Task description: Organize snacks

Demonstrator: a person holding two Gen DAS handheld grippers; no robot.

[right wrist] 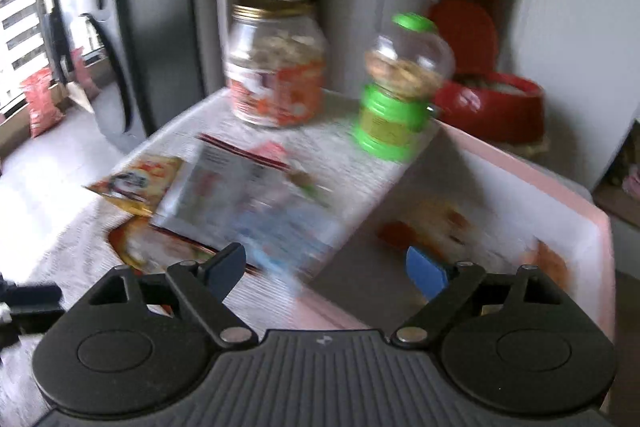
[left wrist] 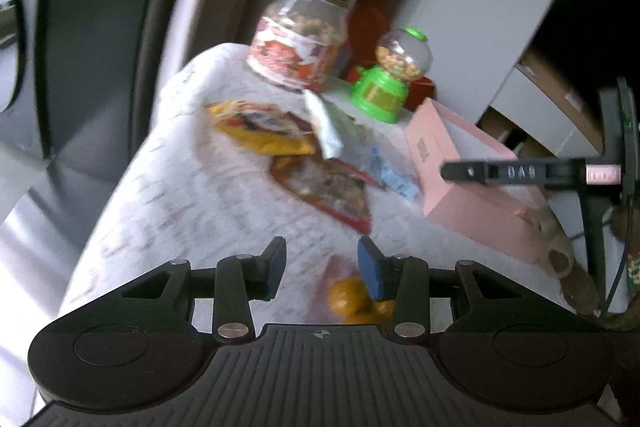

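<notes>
Several snack packets lie on a white cloth-covered table (left wrist: pixel 180 195): a yellow packet (left wrist: pixel 260 127), a red-brown packet (left wrist: pixel 328 187) and a pale blue-white packet (left wrist: pixel 360 143). A bag of small oranges (left wrist: pixel 348 297) lies just under my left gripper (left wrist: pixel 322 267), which is open and empty above it. A pink box (left wrist: pixel 476 179) stands at the right. In the right wrist view my right gripper (right wrist: pixel 326 271) is open and empty over the edge of the pink box (right wrist: pixel 520 195), beside the blue-white packet (right wrist: pixel 256 203). The box holds an orange packet (right wrist: pixel 436 223).
A peanut jar with a gold lid (left wrist: pixel 300 39) and a green candy dispenser (left wrist: pixel 392 75) stand at the table's far end. A red bowl (right wrist: pixel 492 103) sits behind them. The right gripper's arm (left wrist: pixel 520 173) reaches over the pink box. A grey fridge (right wrist: pixel 120 47) stands left.
</notes>
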